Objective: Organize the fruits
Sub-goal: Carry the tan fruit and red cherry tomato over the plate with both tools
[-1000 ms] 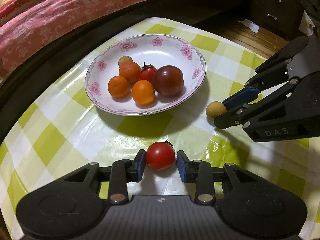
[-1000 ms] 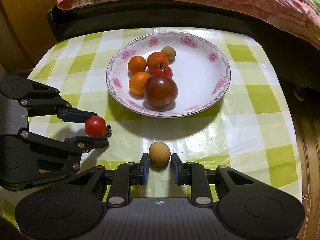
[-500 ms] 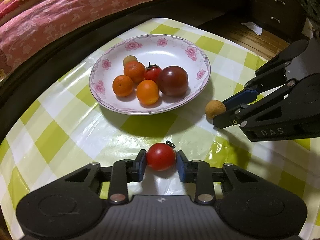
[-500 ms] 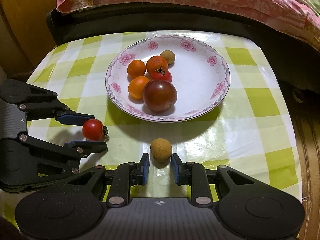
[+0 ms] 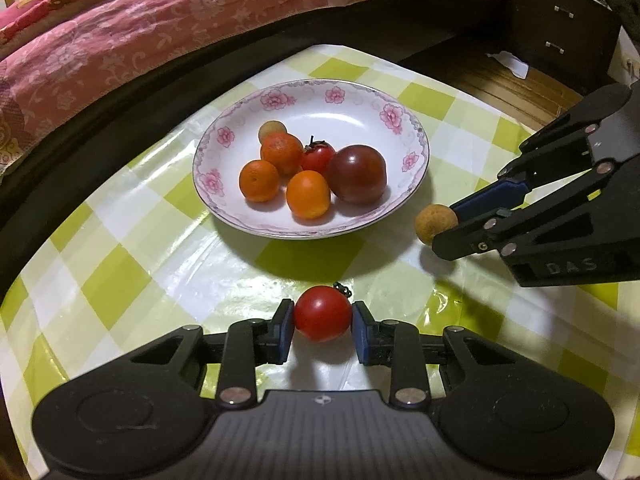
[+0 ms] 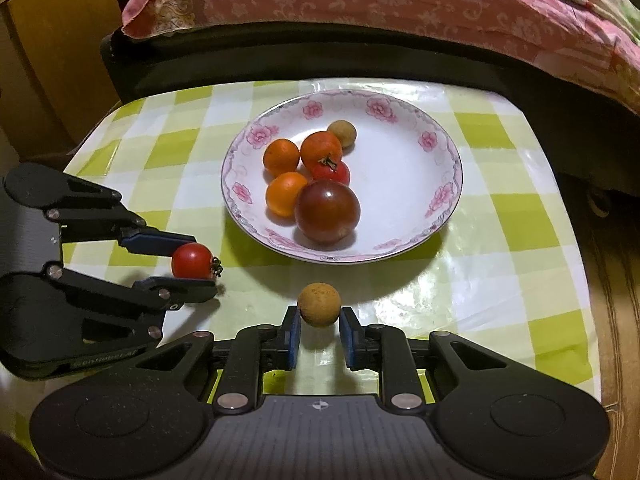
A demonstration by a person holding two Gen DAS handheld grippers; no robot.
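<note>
My left gripper [image 5: 323, 322] is clamped on the red cherry tomato [image 5: 322, 313], pads touching both sides; my right gripper [image 6: 319, 330] has just closed on the tan longan [image 6: 319, 305], pads pinching it; both fruits sit just in front of the floral plate [image 6: 404, 240] on the green-check tablecloth [image 5: 132, 280]; plate holds three oranges, a small tomato, a dark tomato [image 6: 327, 212] and another longan.

Two wrist fisheyes, both angled down over a checked tablecloth [image 5: 120, 272]

Each looks forward along its own gripper's fingers, close above the table; both share the flowered plate [image 5: 416, 148] [image 6: 452, 168] of fruit and the pink bedspread [image 5: 140, 32] [image 6: 360, 4] behind, and each shows the other gripper from the side.
</note>
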